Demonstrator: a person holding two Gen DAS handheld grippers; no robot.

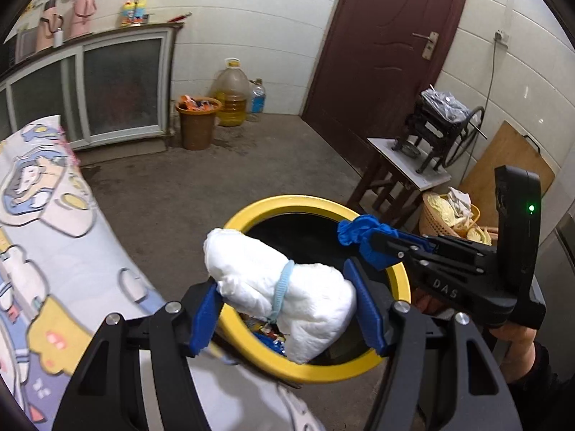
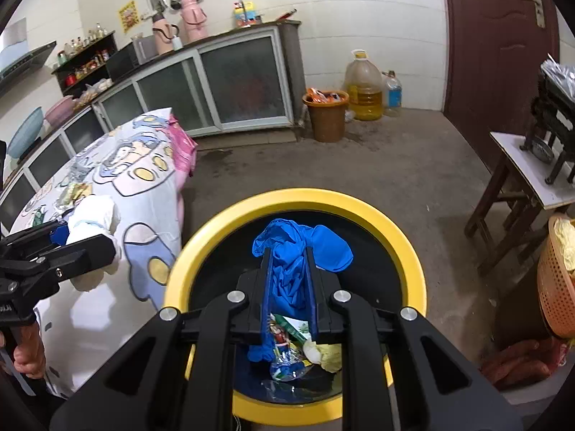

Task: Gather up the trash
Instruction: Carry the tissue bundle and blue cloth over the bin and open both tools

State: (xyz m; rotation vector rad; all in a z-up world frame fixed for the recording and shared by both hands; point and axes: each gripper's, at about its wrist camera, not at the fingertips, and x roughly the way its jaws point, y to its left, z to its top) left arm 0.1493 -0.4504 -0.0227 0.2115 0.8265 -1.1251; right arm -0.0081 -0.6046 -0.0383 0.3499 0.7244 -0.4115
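My left gripper (image 1: pixel 284 301) is shut on a white rolled diaper (image 1: pixel 273 287) tied with a pale blue band, held at the near rim of the yellow-rimmed trash bin (image 1: pixel 251 215). My right gripper (image 2: pixel 287 269) is shut on a crumpled blue glove (image 2: pixel 298 248) and holds it over the bin's opening (image 2: pixel 294 197). Wrappers and scraps (image 2: pixel 298 352) lie inside the bin. The right gripper with the glove (image 1: pixel 359 233) also shows in the left wrist view. The left gripper with the diaper (image 2: pixel 90 222) also shows in the right wrist view, at the table's edge.
A table with a cartoon-print cloth (image 2: pixel 136 179) stands left of the bin. A brown bin (image 2: pixel 327 115), an oil jug (image 2: pixel 363 86), a stool with a machine (image 1: pixel 406 165), an orange basket (image 2: pixel 557 280) and a dark red door (image 1: pixel 388 36) surround the floor.
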